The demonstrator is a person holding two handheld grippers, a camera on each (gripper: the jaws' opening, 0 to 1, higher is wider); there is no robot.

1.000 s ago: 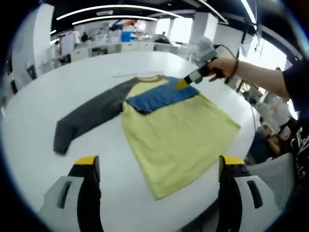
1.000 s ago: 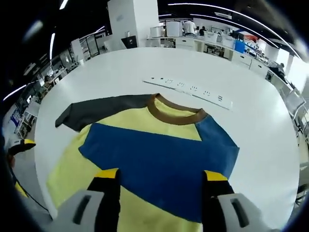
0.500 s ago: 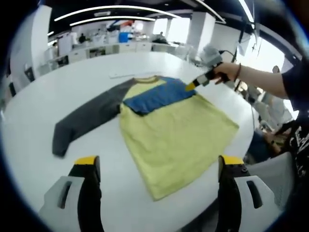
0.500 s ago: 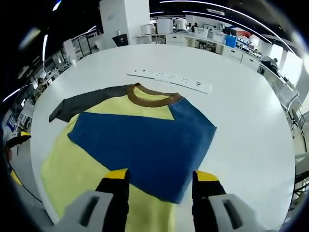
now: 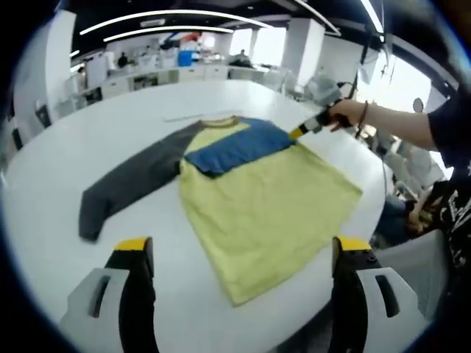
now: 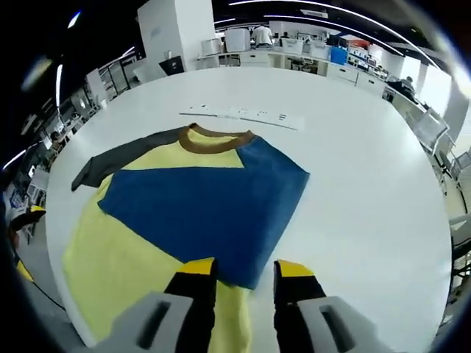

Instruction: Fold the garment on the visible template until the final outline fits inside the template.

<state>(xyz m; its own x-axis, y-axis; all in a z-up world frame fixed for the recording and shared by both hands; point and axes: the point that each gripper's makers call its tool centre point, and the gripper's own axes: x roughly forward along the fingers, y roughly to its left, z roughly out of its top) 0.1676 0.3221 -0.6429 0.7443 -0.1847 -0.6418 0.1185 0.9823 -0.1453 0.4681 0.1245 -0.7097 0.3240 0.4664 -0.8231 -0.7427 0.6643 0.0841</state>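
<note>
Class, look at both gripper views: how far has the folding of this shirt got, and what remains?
Done: the blue sleeve lies folded across the yellow shirt.

In hand: nothing looks gripped; the right tool sits at the sleeve's edge with a narrow gap, and the left tool is open above the table.

Left: the grey sleeve is spread out, and the body is unfolded.

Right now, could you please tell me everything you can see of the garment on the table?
The garment is a long-sleeved shirt of soft knit-looking fabric, lying flat on the white table. Its body is pale yellow with a brown ribbed collar. The blue sleeve is folded across the chest, while the dark grey sleeve lies stretched out on the table. The right gripper hangs at the folded blue sleeve's edge; whether it touches cannot be told.
</note>
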